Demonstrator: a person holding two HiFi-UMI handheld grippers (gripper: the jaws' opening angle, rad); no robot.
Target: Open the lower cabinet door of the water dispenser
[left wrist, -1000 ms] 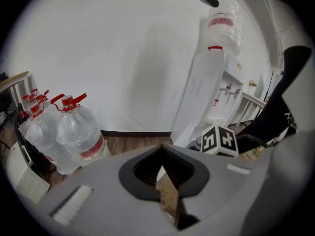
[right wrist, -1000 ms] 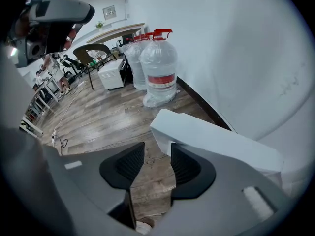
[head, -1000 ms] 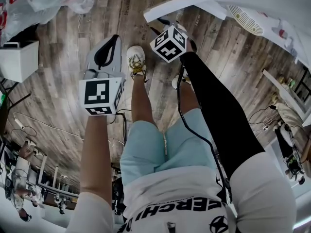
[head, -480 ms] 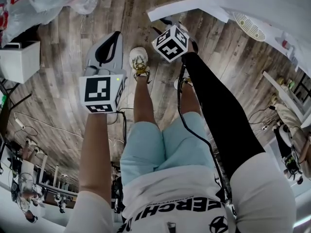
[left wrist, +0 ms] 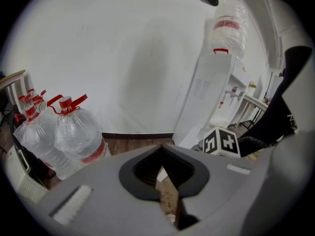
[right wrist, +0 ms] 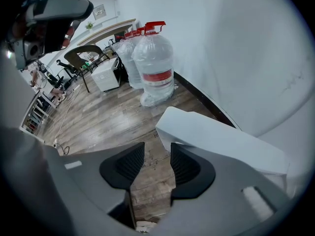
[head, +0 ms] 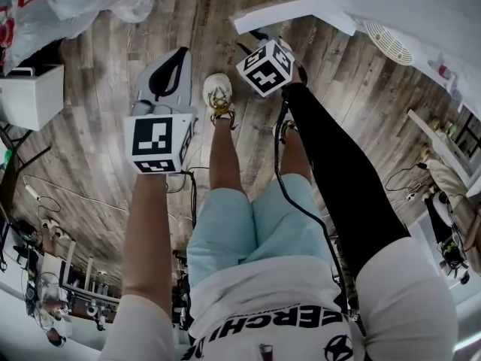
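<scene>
The white water dispenser (left wrist: 204,97) stands against the wall with a bottle (left wrist: 229,31) on top. Its lower door (right wrist: 221,141) is a white panel swung out over the wooden floor, at the top of the head view (head: 289,12). My right gripper (right wrist: 156,151) is open, with only floor between its pads; the door's edge lies just right of its right jaw, and I cannot tell whether they touch. In the head view the right gripper (head: 259,40) hangs just below the door. My left gripper (head: 176,57) is shut on nothing (left wrist: 161,161), off to the left above the floor.
Several large water bottles (left wrist: 74,136) with red caps stand by the wall left of the dispenser (right wrist: 152,68). A white box (head: 30,92) and cables (head: 45,194) lie on the floor at left. The person's legs and shoes (head: 218,92) are between the grippers.
The left gripper has drifted slightly up the picture, still shut. The right gripper and the door panel have barely shifted.
</scene>
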